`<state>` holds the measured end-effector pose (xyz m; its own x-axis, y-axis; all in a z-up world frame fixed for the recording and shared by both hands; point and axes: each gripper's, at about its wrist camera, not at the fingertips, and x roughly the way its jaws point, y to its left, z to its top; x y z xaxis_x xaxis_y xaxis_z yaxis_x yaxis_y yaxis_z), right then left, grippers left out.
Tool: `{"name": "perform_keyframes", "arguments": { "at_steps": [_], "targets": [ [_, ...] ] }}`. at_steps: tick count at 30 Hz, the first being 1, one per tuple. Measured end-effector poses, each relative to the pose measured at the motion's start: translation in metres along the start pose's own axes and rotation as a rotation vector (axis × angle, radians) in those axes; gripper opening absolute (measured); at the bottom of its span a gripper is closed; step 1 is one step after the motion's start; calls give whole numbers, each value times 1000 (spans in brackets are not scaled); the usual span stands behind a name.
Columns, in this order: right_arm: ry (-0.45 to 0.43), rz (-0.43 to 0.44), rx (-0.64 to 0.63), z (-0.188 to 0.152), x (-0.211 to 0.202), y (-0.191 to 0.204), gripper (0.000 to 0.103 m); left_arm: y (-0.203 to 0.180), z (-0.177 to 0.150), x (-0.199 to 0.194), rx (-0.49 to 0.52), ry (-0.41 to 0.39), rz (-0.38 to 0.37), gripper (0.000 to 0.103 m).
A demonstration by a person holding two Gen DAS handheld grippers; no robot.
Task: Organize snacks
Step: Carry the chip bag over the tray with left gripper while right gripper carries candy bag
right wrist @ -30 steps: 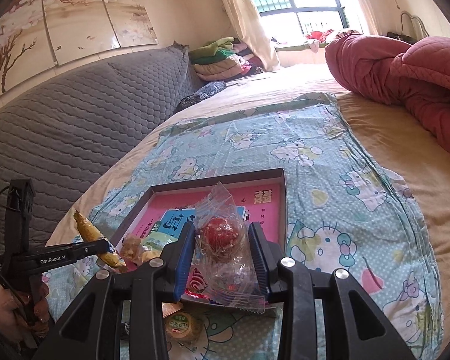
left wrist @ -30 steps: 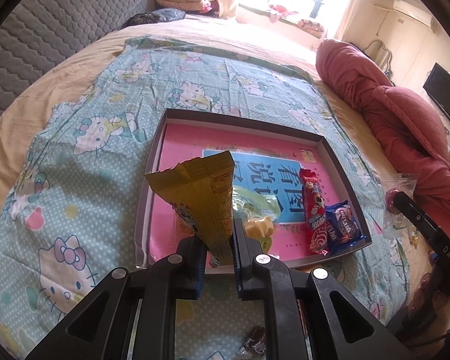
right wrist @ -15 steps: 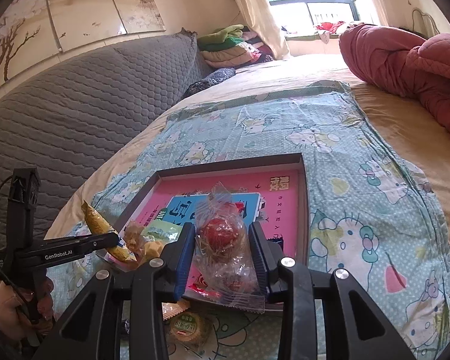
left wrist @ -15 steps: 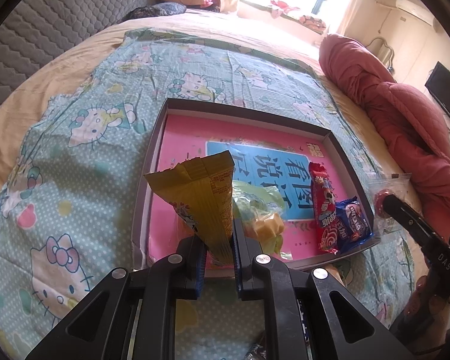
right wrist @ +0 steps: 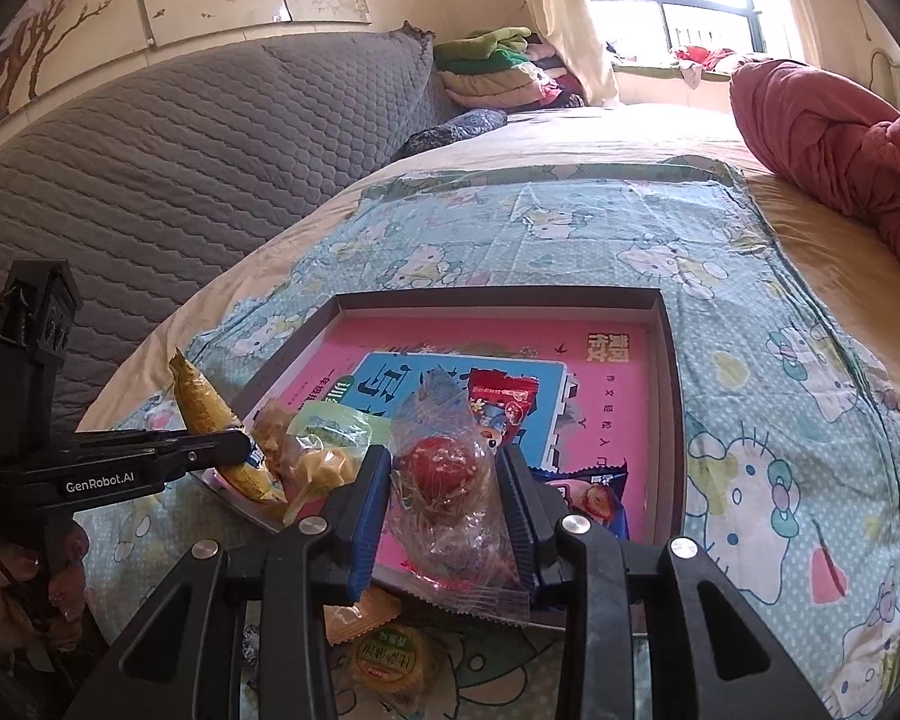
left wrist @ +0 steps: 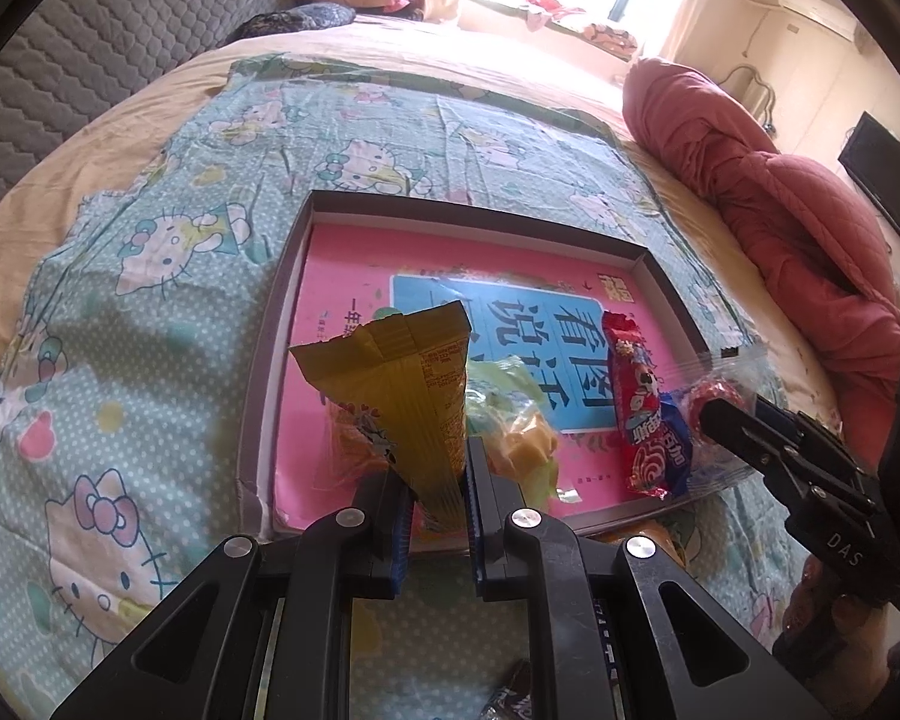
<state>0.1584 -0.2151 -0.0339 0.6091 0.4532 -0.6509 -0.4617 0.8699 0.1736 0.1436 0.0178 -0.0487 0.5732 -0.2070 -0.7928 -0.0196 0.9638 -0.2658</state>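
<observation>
A shallow grey tray (left wrist: 462, 204) with a pink and blue book inside lies on the Hello Kitty sheet; it also shows in the right wrist view (right wrist: 669, 360). My left gripper (left wrist: 438, 480) is shut on a yellow snack packet (left wrist: 408, 384) and holds it upright over the tray's near left edge. My right gripper (right wrist: 444, 468) is shut on a clear bag with a red sweet (right wrist: 441, 462) over the tray's near edge. A red packet (left wrist: 639, 408), a blue packet (left wrist: 675, 438) and a yellow-green packet (left wrist: 516, 426) lie in the tray.
A round green-labelled snack (right wrist: 387, 660) and an orange wrapper (right wrist: 354, 618) lie on the sheet in front of the tray. A dark candy (left wrist: 510, 702) lies near the left gripper. A red quilt (left wrist: 780, 210) is on the right, a grey headboard (right wrist: 180, 180) on the left.
Both grippers have moved forward over the tray's near edge with their snacks still held. The tray looks larger and closer in both views.
</observation>
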Motion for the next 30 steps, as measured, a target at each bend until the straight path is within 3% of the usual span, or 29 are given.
{"name": "perform_keyframes", "arguments": {
  "at_steps": [30],
  "targets": [
    [50, 35, -17, -2, 31, 9, 37, -16, -4, -1, 69, 17, -44, 15]
  ]
}}
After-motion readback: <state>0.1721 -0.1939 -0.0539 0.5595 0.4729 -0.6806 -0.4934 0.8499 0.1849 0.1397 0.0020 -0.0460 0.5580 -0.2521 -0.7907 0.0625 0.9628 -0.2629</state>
